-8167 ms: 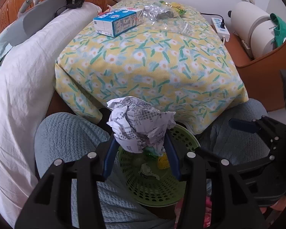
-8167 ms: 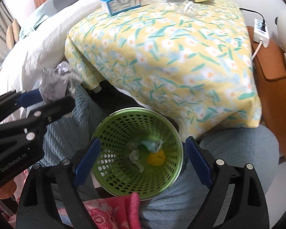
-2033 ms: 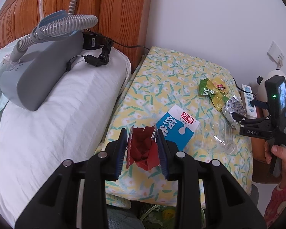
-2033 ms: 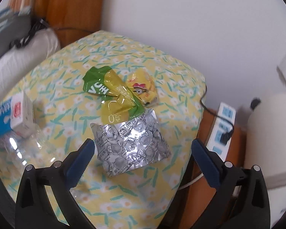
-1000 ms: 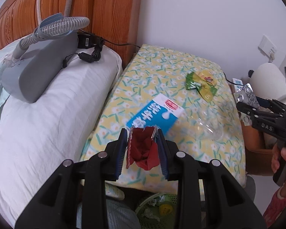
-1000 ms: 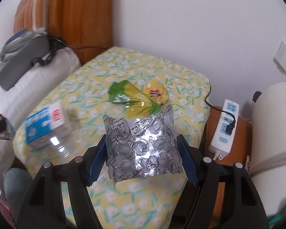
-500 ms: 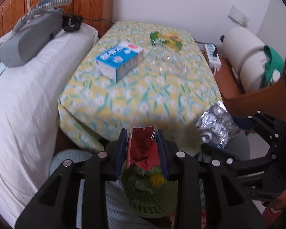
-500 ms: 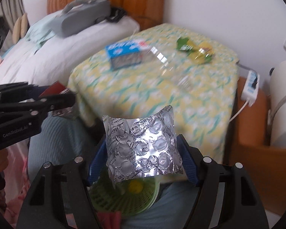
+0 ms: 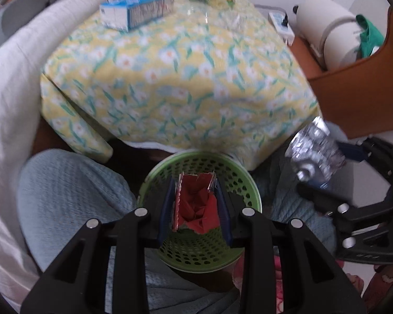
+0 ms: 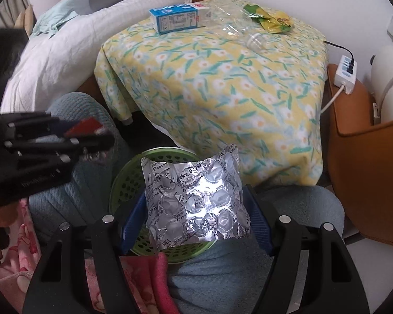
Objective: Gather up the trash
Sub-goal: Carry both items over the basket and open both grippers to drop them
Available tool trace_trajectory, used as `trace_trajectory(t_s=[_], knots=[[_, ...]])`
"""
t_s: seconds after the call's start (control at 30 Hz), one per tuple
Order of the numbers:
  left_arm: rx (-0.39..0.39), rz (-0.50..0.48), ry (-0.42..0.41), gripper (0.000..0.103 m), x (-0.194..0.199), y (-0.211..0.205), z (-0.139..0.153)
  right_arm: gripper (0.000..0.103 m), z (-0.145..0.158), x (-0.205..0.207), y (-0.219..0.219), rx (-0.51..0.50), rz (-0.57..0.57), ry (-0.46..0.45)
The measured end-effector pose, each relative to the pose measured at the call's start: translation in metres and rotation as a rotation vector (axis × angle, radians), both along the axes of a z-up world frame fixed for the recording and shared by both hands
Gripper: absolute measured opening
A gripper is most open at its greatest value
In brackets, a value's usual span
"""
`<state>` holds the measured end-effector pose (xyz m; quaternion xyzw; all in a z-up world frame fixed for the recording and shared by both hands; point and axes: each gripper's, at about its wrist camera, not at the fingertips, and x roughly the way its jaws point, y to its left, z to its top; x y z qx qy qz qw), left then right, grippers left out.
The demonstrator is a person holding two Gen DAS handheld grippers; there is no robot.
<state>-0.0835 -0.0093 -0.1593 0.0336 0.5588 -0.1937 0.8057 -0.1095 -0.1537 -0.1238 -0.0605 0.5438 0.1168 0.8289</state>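
Above green basket (image 9: 245, 180), red wrapper (image 9: 196, 205) between left fingers (image 9: 165, 206), foil blister sheet (image 10: 194, 198) between right fingers (image 10: 258, 222)

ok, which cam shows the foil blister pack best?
Right wrist: the foil blister pack fills the centre, sharp, face-on, clamped in the right claw over the green basket. Left wrist shows it only small, blurred and edge-on at the right.

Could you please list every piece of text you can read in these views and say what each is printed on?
"地平控释" and "片": repeated print on the foil blister pack in the right gripper; the rest is too crumpled to read.
Blue milk carton: print too small to read.
Lettering on the left gripper body: blurred.
Red wrapper and green-yellow wrappers: nothing legible.
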Motion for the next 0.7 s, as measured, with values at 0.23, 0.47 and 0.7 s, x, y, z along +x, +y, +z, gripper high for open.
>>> trace_trajectory(t_s=[0.23,0.47,0.7], knots=[[0.036,-0.01,0.113,0.032,-0.002,-0.01,-0.047,0.073,-0.009,0.003,-0.012,0.001,-0.024,0.023],[0.063,-0.041,0.045,0.072,-0.009,-0.016,-0.036,0.074,-0.021,0.009,-0.015,0.013,-0.029,0.056],[0.127,0.005,-0.038,0.092,-0.006,-0.006,-0.014,0.075,-0.032,0.012,-0.018,0.036,-0.043,0.083]])
